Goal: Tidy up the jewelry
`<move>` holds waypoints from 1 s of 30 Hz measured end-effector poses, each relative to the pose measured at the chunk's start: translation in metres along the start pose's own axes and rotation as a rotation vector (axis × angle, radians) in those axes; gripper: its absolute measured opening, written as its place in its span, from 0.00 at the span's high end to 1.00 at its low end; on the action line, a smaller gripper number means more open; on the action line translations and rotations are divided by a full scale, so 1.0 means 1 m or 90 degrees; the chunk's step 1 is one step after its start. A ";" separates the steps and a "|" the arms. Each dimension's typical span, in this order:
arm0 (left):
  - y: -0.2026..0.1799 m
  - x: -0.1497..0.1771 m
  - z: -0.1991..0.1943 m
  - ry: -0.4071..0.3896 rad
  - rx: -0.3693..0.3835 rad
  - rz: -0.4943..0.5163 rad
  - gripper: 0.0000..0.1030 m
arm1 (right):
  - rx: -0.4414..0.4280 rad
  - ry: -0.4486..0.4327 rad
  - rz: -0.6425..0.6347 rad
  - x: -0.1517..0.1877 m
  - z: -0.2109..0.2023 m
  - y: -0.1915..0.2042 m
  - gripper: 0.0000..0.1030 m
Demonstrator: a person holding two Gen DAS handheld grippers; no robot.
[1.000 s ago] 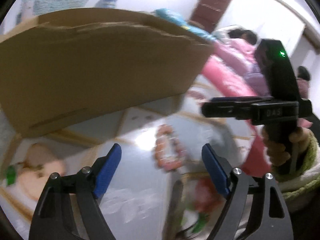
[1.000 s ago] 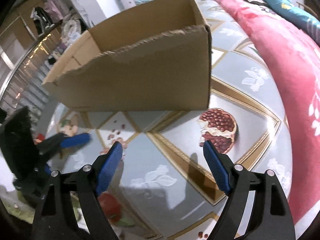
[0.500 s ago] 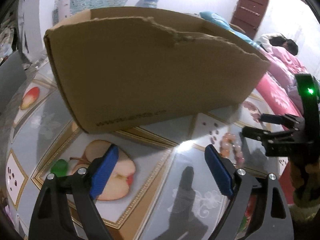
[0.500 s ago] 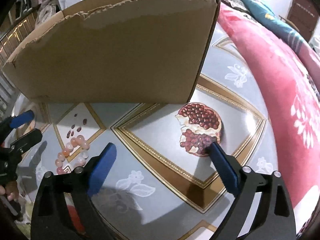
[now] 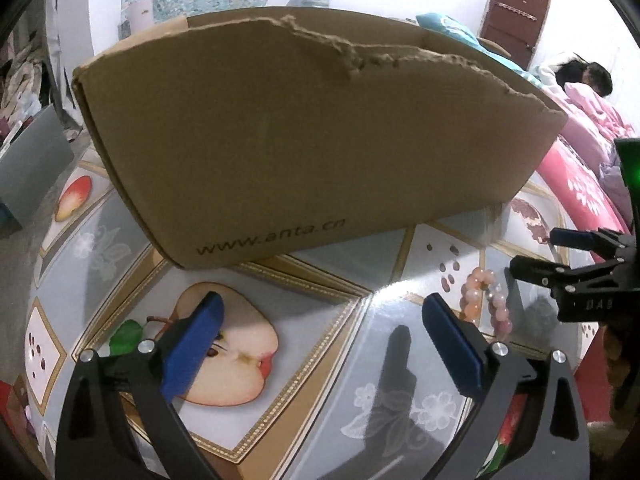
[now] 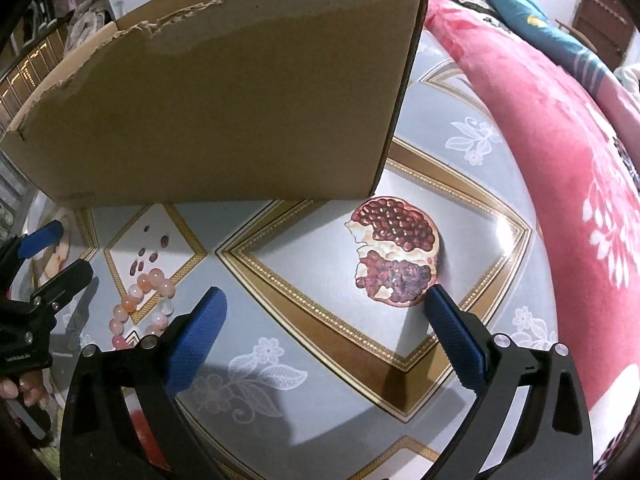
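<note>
A pink and orange bead bracelet (image 5: 486, 300) lies on the glossy fruit-print table, just right of my left gripper's right finger; in the right wrist view the bracelet (image 6: 142, 308) lies at lower left, partly behind my left finger. A torn brown cardboard box (image 5: 304, 140) stands open-topped behind it, also seen in the right wrist view (image 6: 224, 112). My left gripper (image 5: 320, 320) is open and empty above a printed apple. My right gripper (image 6: 322, 316) is open and empty near a printed pomegranate; it also shows in the left wrist view (image 5: 560, 256).
A bed with a pink floral quilt (image 6: 560, 140) borders the table's right side. A person lies on the bed (image 5: 588, 76). A grey panel (image 5: 28, 168) stands at far left. The table surface (image 6: 460, 184) shows between box and quilt.
The left gripper swung left, so the bracelet shifted from between its fingers to its right. The right gripper moved closer to the box. Both stay open.
</note>
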State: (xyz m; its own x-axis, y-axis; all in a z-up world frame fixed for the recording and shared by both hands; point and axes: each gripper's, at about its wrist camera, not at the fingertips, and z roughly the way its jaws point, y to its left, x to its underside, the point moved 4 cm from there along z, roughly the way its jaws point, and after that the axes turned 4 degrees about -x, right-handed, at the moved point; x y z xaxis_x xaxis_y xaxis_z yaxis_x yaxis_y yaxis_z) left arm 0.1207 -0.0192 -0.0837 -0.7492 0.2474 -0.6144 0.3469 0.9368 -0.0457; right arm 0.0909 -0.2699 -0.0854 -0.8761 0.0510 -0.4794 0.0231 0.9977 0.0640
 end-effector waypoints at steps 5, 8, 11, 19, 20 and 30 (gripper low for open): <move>-0.004 -0.002 0.005 0.000 -0.016 0.005 0.06 | 0.002 -0.010 -0.007 0.001 -0.002 0.004 0.08; -0.009 -0.004 0.008 -0.003 -0.027 0.010 0.05 | 0.003 -0.007 -0.005 0.003 -0.003 0.006 0.08; -0.014 -0.007 0.011 -0.001 -0.033 0.013 0.05 | 0.006 -0.003 -0.001 0.002 -0.002 0.007 0.08; -0.013 -0.013 0.015 0.001 -0.026 -0.006 0.05 | 0.011 0.006 0.006 -0.007 0.001 0.007 0.08; -0.013 -0.013 0.016 0.001 -0.027 -0.006 0.05 | 0.011 0.008 0.007 -0.008 0.002 0.007 0.08; -0.019 -0.016 0.021 -0.001 -0.058 0.010 0.05 | 0.006 0.020 -0.003 -0.015 0.008 0.005 0.08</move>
State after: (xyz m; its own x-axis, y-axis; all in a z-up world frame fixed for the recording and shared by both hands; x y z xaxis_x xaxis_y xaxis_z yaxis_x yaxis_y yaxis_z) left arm 0.1379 -0.0462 -0.0900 -0.7436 0.2620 -0.6151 0.3057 0.9515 0.0358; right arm 0.1079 -0.2654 -0.0852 -0.8906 0.0448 -0.4526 0.0228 0.9983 0.0539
